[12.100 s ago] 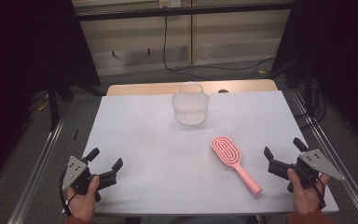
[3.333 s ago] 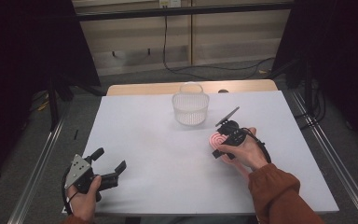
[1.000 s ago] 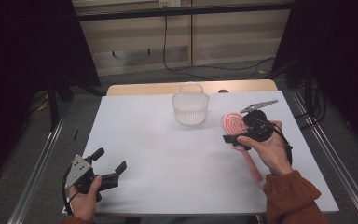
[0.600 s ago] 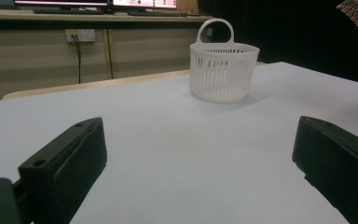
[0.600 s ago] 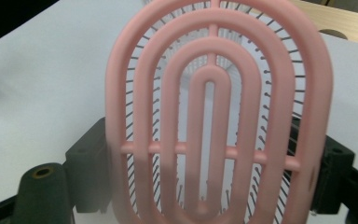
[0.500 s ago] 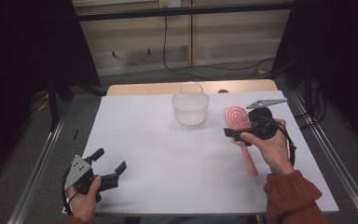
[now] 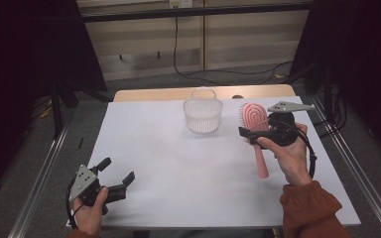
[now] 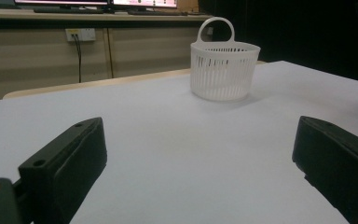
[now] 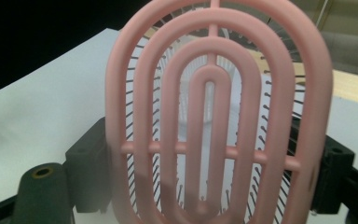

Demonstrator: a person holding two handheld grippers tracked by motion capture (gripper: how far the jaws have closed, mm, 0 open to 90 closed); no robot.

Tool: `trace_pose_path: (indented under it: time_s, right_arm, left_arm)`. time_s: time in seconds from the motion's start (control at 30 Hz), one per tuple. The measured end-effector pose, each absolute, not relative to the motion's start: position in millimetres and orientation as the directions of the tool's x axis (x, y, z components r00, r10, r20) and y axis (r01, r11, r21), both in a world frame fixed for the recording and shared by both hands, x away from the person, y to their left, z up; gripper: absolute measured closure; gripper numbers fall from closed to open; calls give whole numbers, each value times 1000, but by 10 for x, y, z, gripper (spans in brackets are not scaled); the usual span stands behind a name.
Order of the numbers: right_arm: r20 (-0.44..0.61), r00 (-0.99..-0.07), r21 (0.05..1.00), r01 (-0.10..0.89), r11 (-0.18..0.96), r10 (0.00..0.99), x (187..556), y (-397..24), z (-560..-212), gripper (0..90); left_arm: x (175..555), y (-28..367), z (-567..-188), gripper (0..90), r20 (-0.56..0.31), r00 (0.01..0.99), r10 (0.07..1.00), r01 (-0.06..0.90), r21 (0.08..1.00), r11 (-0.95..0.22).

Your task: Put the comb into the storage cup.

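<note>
High view: the right hand-held gripper point(image 7: 250, 131) is pinching the pink hairbrush point(image 7: 256, 130) upright, apparently lifted, just right of the white basket point(image 7: 203, 113); the left hand-held gripper point(image 7: 115, 174) is resting spread on the desk point(image 7: 178, 173).

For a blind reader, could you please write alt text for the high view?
The right tool holds a pink hairbrush upright above a white table, beside a white basket. The left tool rests open at the table's near left corner.
</note>
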State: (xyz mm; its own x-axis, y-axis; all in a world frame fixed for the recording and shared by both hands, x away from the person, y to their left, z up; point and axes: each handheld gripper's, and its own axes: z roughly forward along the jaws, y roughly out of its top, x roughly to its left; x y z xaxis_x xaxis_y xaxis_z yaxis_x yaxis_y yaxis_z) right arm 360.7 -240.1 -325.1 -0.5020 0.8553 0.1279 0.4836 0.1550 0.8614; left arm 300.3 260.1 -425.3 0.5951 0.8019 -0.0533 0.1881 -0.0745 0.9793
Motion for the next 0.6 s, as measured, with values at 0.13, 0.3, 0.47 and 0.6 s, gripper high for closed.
trace_pose_path:
  time_s: [0.13, 0.3, 0.47, 0.6]
  right_arm:
    - [117, -510, 878, 454, 151, 852, 3626, -2379, -3230, 198]
    - [110, -514, 905, 406, 128, 851, 3657, -2348, -3203, 198]
    - [97, -524, 925, 361, 118, 846, 3711, -2299, -3154, 198]
    - [95, -531, 936, 336, 106, 842, 3755, -2252, -3128, 198]
  left_arm:
    - [3003, 2601, -4250, 30, -53, 595, 802, 188, 979, -75]
    - [3005, 2602, -4252, 30, -53, 595, 802, 188, 979, -74]
    - [3007, 2607, -4250, 30, -52, 597, 801, 186, 980, -76]
    - [3005, 2609, -4248, 30, -53, 597, 801, 185, 980, -73]
